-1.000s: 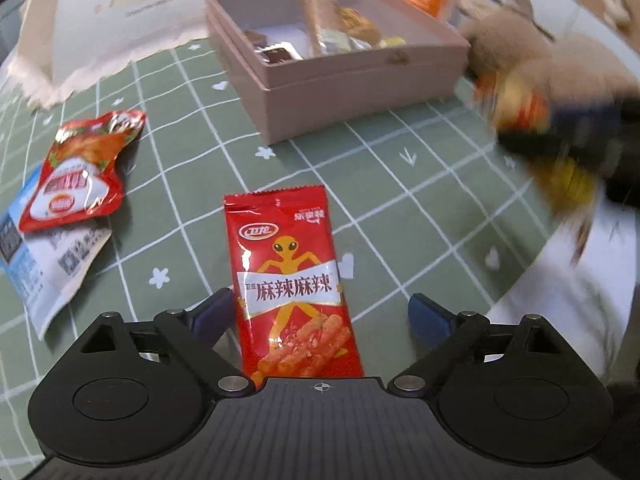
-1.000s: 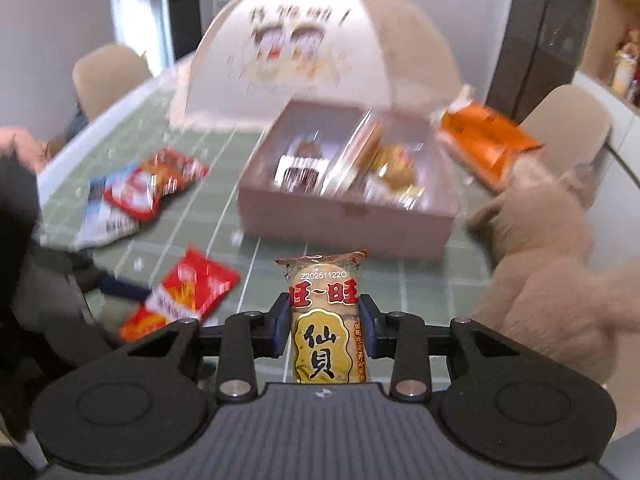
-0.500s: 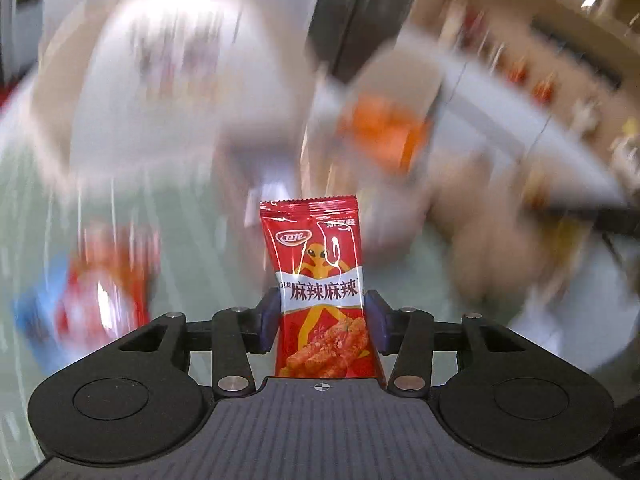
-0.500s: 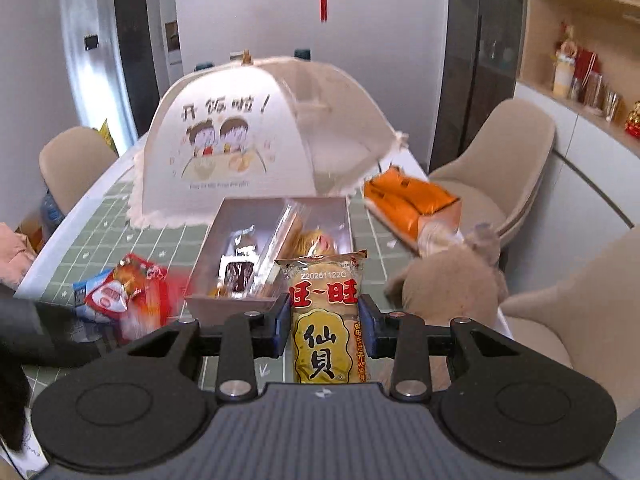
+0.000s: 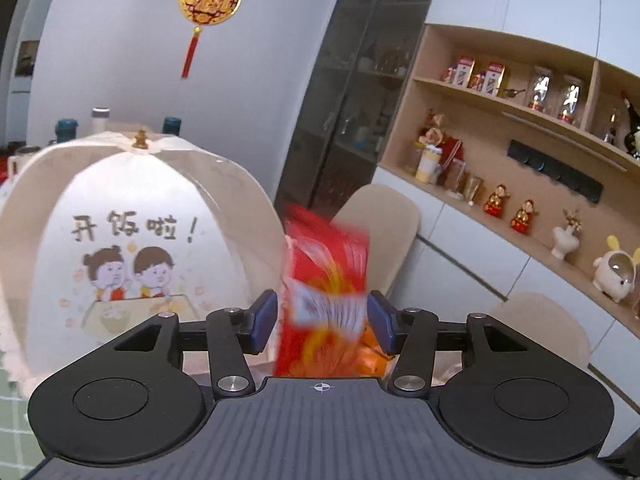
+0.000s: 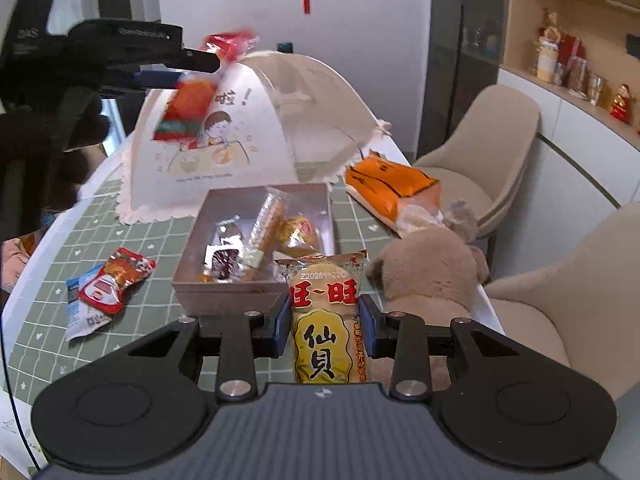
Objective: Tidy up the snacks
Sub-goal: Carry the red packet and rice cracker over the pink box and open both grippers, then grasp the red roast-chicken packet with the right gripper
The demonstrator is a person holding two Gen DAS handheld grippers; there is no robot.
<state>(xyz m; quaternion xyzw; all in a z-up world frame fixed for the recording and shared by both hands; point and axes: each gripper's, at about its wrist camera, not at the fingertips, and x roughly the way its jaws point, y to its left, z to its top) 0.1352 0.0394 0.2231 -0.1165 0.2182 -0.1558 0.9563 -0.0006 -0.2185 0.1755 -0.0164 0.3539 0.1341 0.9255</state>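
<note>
Gripping blurred red foil snack packet (image 5: 326,304), left hand-held gripper (image 5: 322,318) raised high above table. Right hand-held gripper (image 6: 323,326) clamps yellow rice-cracker packet (image 6: 326,320); open pink cardboard box (image 6: 256,240) just ahead, below.

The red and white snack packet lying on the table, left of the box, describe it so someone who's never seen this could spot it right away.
Find the pink box of snacks in the middle of the green checked tablecloth. Left of it two packets lie overlapping. The red and white packet is the upper one, glossy, resting on a pale blue and white packet with a printed square code.
</note>
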